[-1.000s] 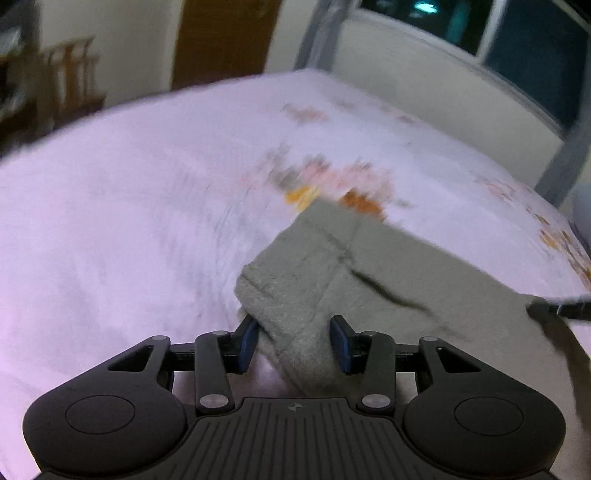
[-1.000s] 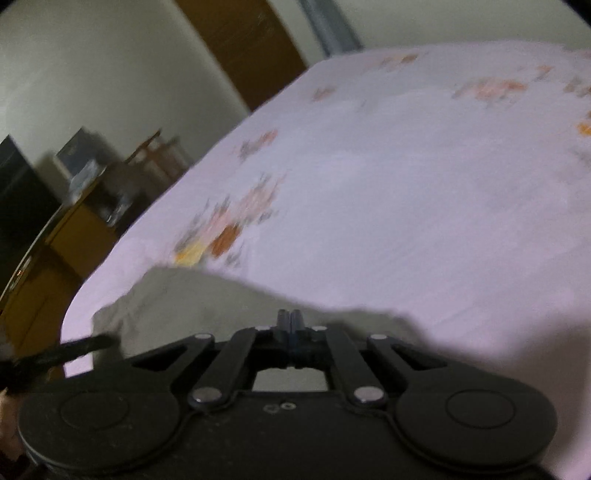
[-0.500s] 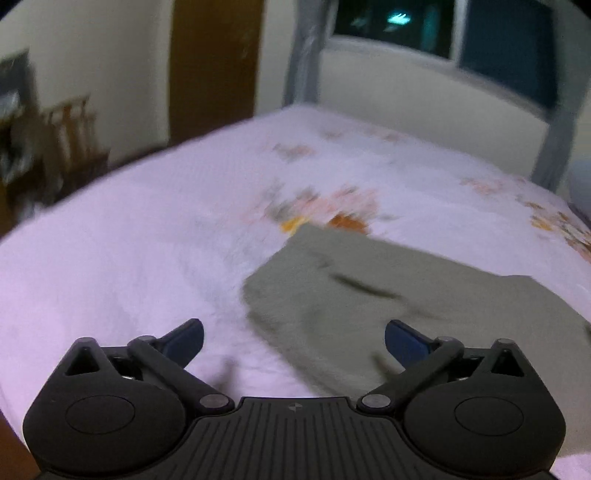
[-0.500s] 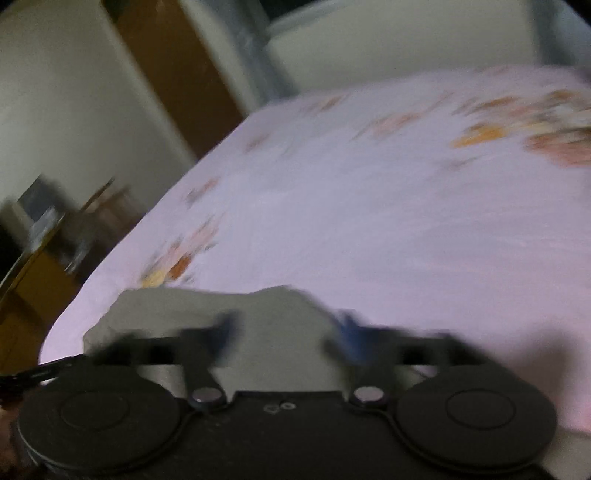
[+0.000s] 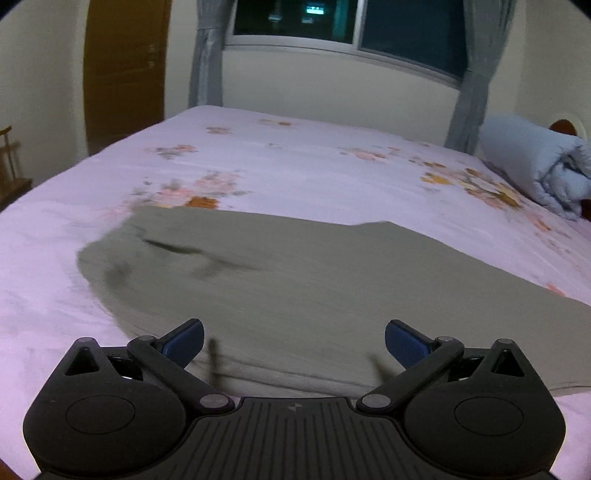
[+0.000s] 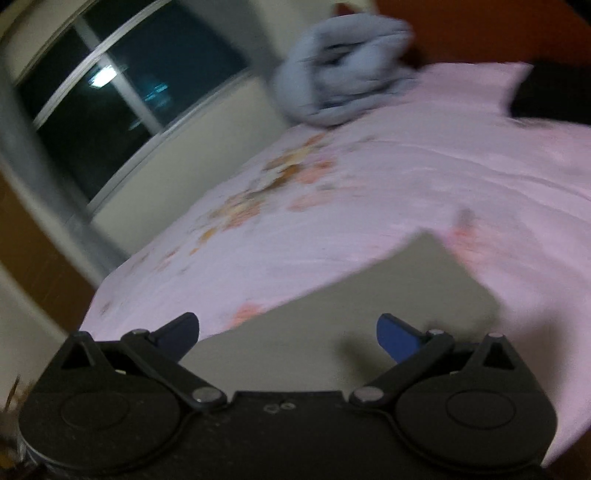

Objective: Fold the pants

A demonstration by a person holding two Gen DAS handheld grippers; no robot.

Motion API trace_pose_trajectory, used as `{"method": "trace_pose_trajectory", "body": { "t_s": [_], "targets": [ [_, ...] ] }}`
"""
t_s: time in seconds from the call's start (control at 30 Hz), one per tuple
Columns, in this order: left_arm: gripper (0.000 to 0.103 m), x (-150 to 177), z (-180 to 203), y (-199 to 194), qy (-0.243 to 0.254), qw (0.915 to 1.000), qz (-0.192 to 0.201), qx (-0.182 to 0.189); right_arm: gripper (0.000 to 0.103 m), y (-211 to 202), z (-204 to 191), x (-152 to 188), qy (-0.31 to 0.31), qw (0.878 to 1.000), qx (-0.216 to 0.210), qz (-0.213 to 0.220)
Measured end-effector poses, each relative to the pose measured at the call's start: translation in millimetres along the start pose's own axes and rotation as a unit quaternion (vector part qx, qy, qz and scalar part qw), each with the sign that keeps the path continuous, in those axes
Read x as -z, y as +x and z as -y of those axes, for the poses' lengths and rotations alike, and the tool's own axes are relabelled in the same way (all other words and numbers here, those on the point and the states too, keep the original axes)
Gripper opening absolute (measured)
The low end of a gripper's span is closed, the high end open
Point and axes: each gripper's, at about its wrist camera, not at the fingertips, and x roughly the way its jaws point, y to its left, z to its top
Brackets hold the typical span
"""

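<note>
The pants (image 5: 295, 273) lie flat on the bed, a broad olive-grey slab of cloth just ahead of and partly under the left gripper (image 5: 293, 341), and in the right wrist view a squared corner of them (image 6: 369, 306) sits directly in front of the right gripper (image 6: 288, 338). They look soft and limp, light enough to lift by an edge but likely to sag and slide on themselves — so a pinch through every layer at a corner or along a hem seems the safer hold, one gripper to each end of the same edge. Both grippers stand wide apart with nothing between the blue pads; the cloth lies below them, not clamped. Beyond the pants, ahead of both grippers, stretches the pale pink floral bedsheet (image 5: 295, 162), smooth and yielding. A rolled blue quilt (image 5: 535, 162) rests far ahead to the right of the left gripper. Past the bed stand a dark window (image 5: 351, 22) with grey curtains (image 5: 207, 55) and — to the left — a brown door (image 5: 125, 70).
</note>
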Motion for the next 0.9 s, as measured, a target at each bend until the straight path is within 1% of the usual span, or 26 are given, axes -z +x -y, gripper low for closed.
{"method": "trace_pose_trajectory", "body": {
  "t_s": [0.07,0.13,0.2,0.23,0.27,0.3,0.4,0.43,0.5,0.6,0.73,0.77,0.83,0.9],
  "targets": [
    [0.103,4.4,8.9,0.2,0.0,1.0,-0.005,0.006,0.097,-1.0,27.2,4.6,0.057,0.998,0.001,0.007],
    [0.103,9.8,18.3,0.0,0.007,0.9999,-0.011,0.007,0.097,4.3,55.2,8.5,0.127,0.992,0.003,0.012],
    [0.103,14.3,23.0,5.4,0.016,0.9997,-0.019,-0.002,0.095,15.3,71.2,14.5,0.172,0.985,0.003,0.014],
    [0.103,17.1,25.3,7.0,0.02,0.9995,-0.023,-0.003,0.092,19.6,80.1,16.5,0.192,0.981,-0.009,0.015],
    [0.103,19.0,26.2,9.1,0.021,0.9994,-0.026,-0.008,0.083,23.4,87.3,18.2,0.204,0.979,-0.013,0.011],
    [0.103,20.5,26.7,10.8,0.022,0.9993,-0.029,-0.012,0.073,28.2,91.2,19.7,0.213,0.977,-0.005,0.005],
    [0.103,22.9,26.8,14.8,0.021,0.9991,-0.032,-0.021,0.062,38.8,100.1,23.6,0.227,0.974,-0.003,0.008],
    [0.103,22.6,25.9,15.7,0.015,0.9992,-0.03,-0.02,0.06,41.8,101.7,24.2,0.232,0.973,0.0,0.011],
    [0.103,20.3,24.5,18.0,0.007,0.9994,-0.026,-0.02,0.051,47.0,109.0,24.4,0.248,0.969,-0.001,0.022],
    [0.103,18.1,27.5,24.0,0.002,0.9994,-0.024,-0.026,0.05,50.5,112.2,24.4,0.252,0.968,0.0,0.023],
    [0.103,19.0,40.8,29.8,0.012,0.999,-0.022,-0.037,0.049,47.6,107.1,26.8,0.235,0.972,0.008,0.027],
    [0.103,19.4,44.2,29.9,0.011,0.9989,-0.019,-0.041,0.047,49.8,107.1,27.3,0.233,0.972,0.014,0.028],
    [0.103,19.5,48.3,29.5,0.012,0.999,-0.015,-0.04,0.044,46.7,109.8,29.7,0.239,0.97,0.014,0.028],
    [0.103,18.7,50.3,30.4,0.011,0.9989,-0.015,-0.043,0.036,48.0,112.0,29.2,0.238,0.971,0.018,0.025]
  ]
}}
